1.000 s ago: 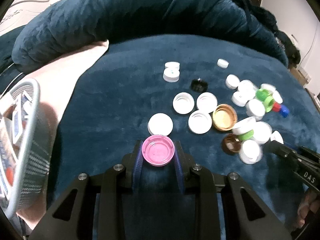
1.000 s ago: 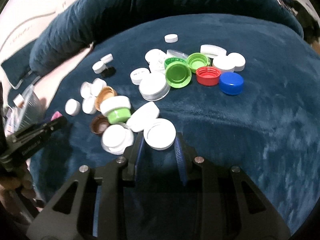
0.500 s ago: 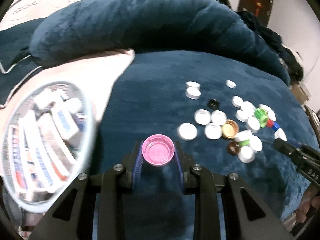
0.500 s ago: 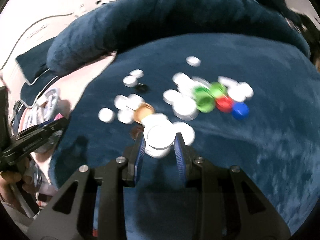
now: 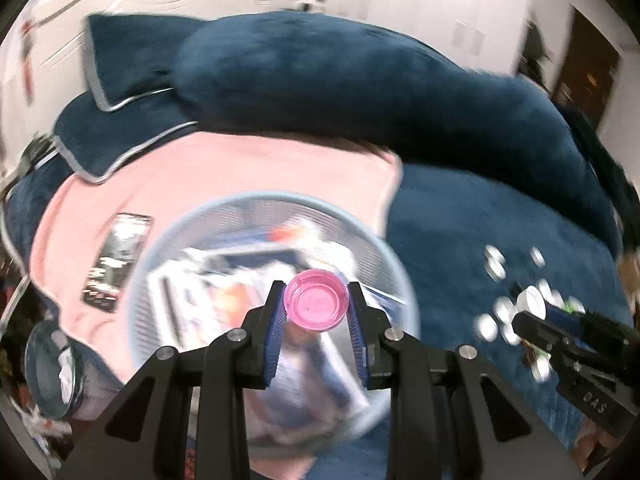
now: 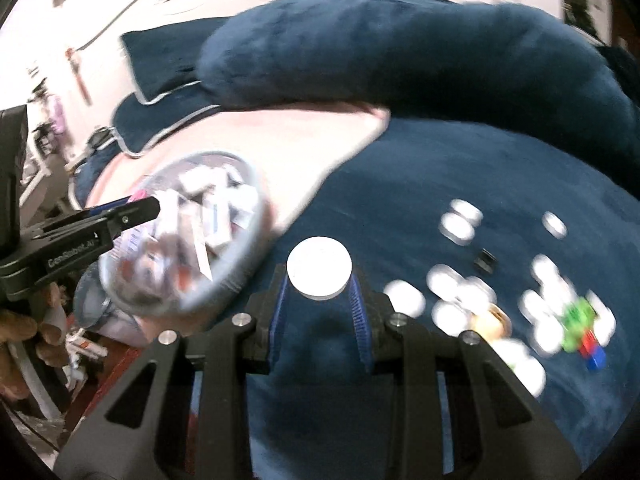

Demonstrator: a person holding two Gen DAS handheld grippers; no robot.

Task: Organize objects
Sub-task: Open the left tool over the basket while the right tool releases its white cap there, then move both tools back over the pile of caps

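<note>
Left wrist: the left gripper [image 5: 316,308] is pinching the pink cap [image 5: 315,305], and it's swung off the blue blanket [image 5: 500,240] so it's now over the mesh basket [image 5: 208,224], basically ready to drop.

Right wrist: the right gripper [image 6: 320,280] is clamped on a white cap [image 6: 319,267], lifted away from the cap pile [image 6: 520,304] and trailing toward the basket, probably next in.

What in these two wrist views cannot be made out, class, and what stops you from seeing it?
- Basket contents, left wrist view: motion blur smears the packets, and the pink cap in the left gripper covers some.
- Loose caps on the blanket, right wrist view: blurred, so no exact count.
- Underside of the white cap in the right gripper: faces away.
</note>
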